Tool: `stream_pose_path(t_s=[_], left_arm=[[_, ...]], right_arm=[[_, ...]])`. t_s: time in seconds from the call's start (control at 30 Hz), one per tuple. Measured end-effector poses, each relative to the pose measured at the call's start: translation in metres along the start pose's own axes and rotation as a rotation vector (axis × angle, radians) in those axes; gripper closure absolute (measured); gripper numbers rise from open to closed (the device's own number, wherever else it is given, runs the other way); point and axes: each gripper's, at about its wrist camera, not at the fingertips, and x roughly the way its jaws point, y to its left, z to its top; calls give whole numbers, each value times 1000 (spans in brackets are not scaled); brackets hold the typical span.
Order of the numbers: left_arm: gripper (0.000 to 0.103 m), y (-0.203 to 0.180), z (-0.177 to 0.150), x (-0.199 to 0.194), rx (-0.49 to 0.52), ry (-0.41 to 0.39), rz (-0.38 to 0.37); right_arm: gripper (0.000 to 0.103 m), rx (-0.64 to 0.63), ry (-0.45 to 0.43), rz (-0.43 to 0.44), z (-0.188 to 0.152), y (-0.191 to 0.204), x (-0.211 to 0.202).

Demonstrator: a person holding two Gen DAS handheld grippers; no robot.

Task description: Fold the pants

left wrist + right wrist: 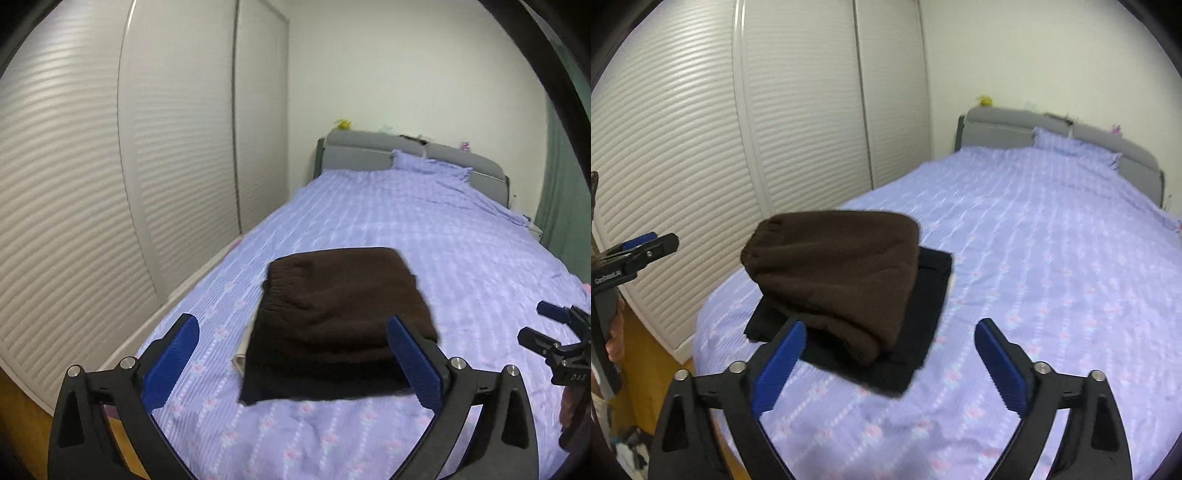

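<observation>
Honestly, the fold looks done or nearly so: brown pants sit as a thick folded bundle on top of a flat black garment, both on the bed, toward its 9 o'clock edge by the wardrobe doors. My left tongs are spread wide w/ nothing between the blue pads; right tongs same, wide & empty, hovering short of the stack.

Risks, as I judge them:
- Bundle is puffy & rounded, esp. at the waistband end, so any nudge from a pad could roll it open or slide it off the black piece.
- Stack lies fairly near the bed's 9 o'clock side; a push that way could drop it to the floor.
- If I pinch again, I may grab the black layer too & drag both.

Hard to tell:
- Both views are motion-blurred, so edges & layer count of the pants are unclear.
- A pale strip pokes out under the stack at 9 o'clock in the left view; can't say what it is.
- Whether the black item is pants too: unclear.
- Small things on the headboard are too tiny to name.
</observation>
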Motion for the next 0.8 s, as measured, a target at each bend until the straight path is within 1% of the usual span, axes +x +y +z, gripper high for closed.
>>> stream_pose_path(t_s=[0.17,0.23,0.33,0.4,0.5,0.6,0.8], left_arm=[[0,-53,-16,-46,82,-25,-15],[0,-76,-24,-63,92,-21,-64],[0,-107,-33,-79,108,-11,-105],[0,-134,-43,-91,145,0,-142],[0,-169,-52,-102,183,2,-177],[0,-210,-65,-118,215,2,-221],[0,-270,-86,-145,219,16,-251]], right_arm=[[6,27,-33,-57,-32,-27,-70],[6,45,-51,-81,-44,-39,-97],[6,59,-75,-146,-67,-57,-141],[6,59,-85,-185,-81,-67,-166],[6,78,-89,-233,-99,-86,-200],[6,128,-93,-267,-121,-106,-231],[6,246,-126,-327,-162,-144,-290]])
